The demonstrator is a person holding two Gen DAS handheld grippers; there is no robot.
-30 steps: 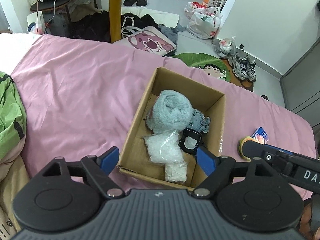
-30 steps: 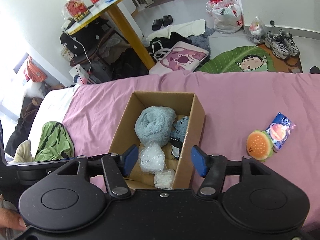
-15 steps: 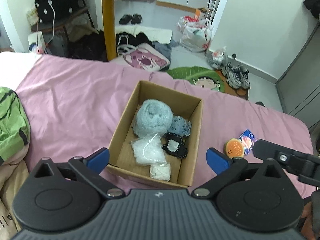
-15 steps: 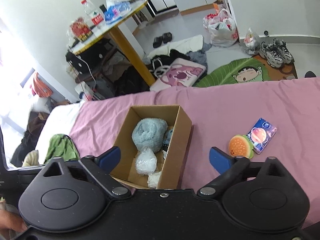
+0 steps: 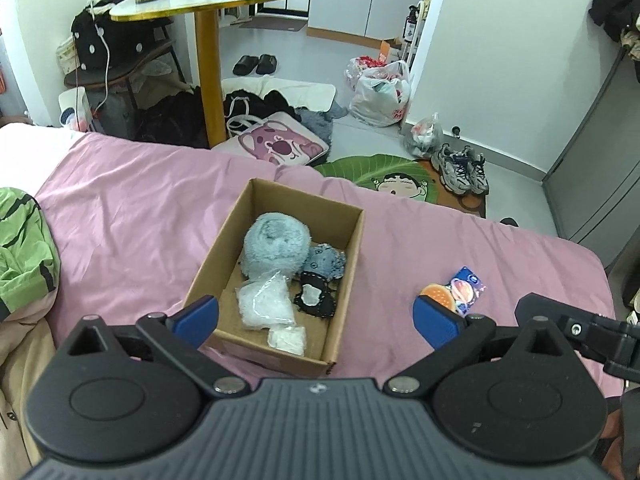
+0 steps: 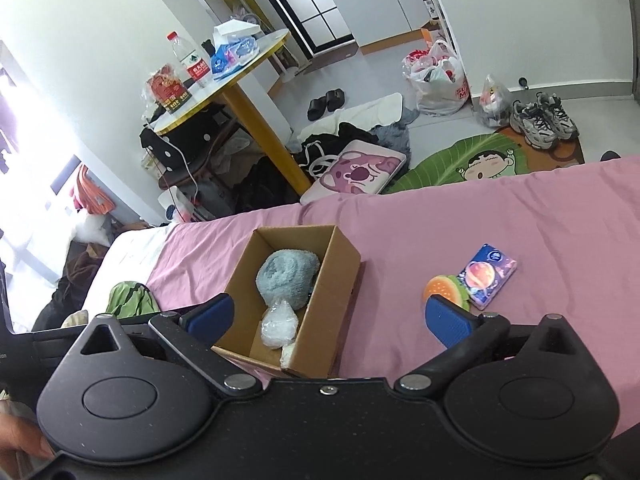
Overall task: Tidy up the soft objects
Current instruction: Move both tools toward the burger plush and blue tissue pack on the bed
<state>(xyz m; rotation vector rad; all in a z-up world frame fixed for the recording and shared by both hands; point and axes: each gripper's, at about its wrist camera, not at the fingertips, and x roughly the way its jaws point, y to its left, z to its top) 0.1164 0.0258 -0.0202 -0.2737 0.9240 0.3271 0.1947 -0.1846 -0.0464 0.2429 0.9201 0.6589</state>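
A small room with a pale grey floor and white walls fills the upper half of both views. A bed covered by a pink sheet spans the middle of each frame, with a green striped cushion at its left edge. Beyond the bed, at upper left, stands a round counter on a yellow leg carrying a water bottle and snack packets. Around its foot lie dark clothes, a pink cartoon bag and black slippers. A leaf-shaped cartoon mat lies on the floor at centre right, with grey trainers and white plastic bags near it.

An open cardboard box sits on the sheet at frame centre. Inside it are a rolled pale blue fluffy towel, a small blue-grey plush, a black and white fabric piece and two clear plastic-wrapped bundles. To the right of the box, well apart from it, a burger-shaped soft toy lies touching a blue tissue packet.

The left gripper hovers low in the frame with jaws wide apart, holding nothing, the box between its blue pads. The right gripper likewise has jaws spread apart and empty.
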